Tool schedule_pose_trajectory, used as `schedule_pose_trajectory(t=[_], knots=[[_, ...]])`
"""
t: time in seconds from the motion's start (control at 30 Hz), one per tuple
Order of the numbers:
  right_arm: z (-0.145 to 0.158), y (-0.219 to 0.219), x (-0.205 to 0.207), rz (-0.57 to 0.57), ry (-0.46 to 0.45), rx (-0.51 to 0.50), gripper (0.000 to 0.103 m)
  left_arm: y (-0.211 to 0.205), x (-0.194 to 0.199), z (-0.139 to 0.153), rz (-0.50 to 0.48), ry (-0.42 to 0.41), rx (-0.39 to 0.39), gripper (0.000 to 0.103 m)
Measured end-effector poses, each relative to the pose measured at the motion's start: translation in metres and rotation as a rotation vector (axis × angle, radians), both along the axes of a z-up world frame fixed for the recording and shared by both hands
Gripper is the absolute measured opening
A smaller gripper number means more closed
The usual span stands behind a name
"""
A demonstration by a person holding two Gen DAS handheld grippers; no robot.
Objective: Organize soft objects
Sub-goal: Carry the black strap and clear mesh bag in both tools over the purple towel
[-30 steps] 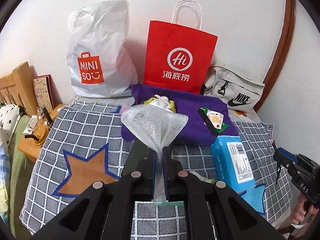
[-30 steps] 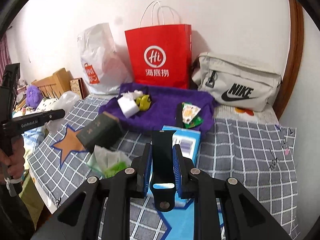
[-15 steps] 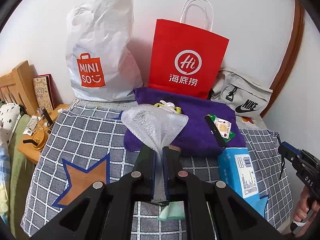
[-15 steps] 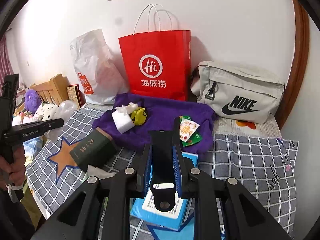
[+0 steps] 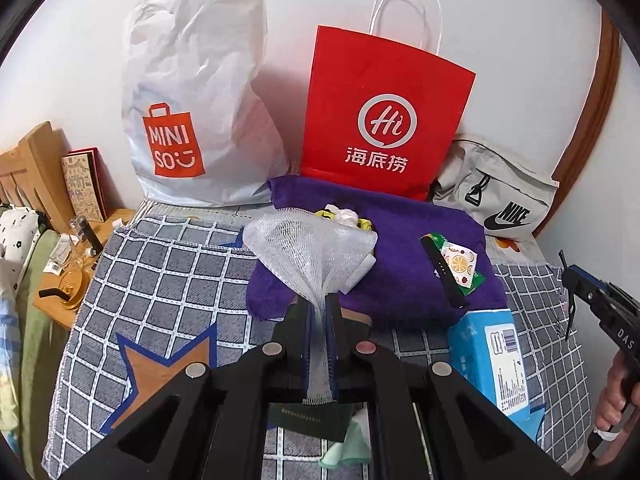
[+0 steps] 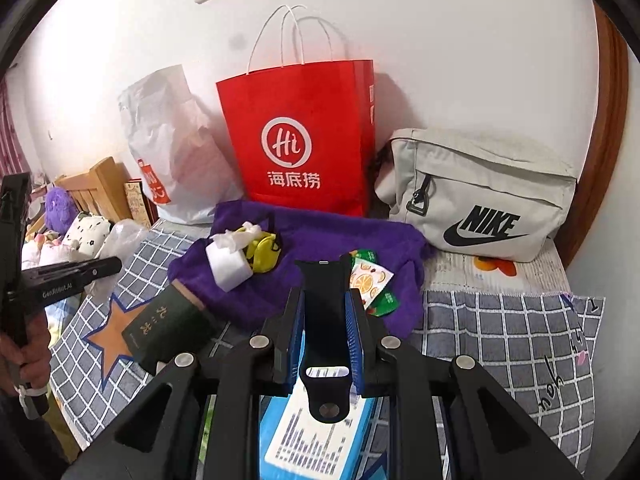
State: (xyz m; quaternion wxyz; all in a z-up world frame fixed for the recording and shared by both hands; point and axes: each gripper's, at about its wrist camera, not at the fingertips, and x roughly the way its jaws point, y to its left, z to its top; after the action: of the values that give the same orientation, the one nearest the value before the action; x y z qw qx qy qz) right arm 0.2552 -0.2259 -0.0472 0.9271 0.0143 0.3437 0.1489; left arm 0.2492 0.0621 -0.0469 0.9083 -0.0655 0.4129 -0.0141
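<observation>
Red paper bag (image 6: 300,140) upright, contents hidden

My left gripper (image 5: 319,312) pinched soft white foam netting (image 5: 310,246); my right gripper (image 6: 324,316) held a matt black strap (image 6: 324,300). The purple towel (image 6: 320,240) looked plush, the red paper bag (image 5: 380,120) smooth.

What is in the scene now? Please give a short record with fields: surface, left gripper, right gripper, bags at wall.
surface: checked blanket with a purple towel on it
left gripper: shut on white mesh net
right gripper: shut on black strap
bags at wall: white Miniso plastic bag, red paper bag, grey Nike bag
</observation>
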Motion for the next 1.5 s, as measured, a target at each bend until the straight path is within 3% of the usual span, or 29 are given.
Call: schedule_pose_trajectory(t=[0.87,1.5], knots=[[-0.032,0.003,0.101,-0.011,0.044,0.015,0.020,-0.009,0.049,-0.023,-0.003,0.050,0.016,0.007],[-0.099,0.005,0.143,0.014,0.232,-0.061,0.021,-0.036,0.089,-0.044,-0.075,0.065,-0.003,0.007]])
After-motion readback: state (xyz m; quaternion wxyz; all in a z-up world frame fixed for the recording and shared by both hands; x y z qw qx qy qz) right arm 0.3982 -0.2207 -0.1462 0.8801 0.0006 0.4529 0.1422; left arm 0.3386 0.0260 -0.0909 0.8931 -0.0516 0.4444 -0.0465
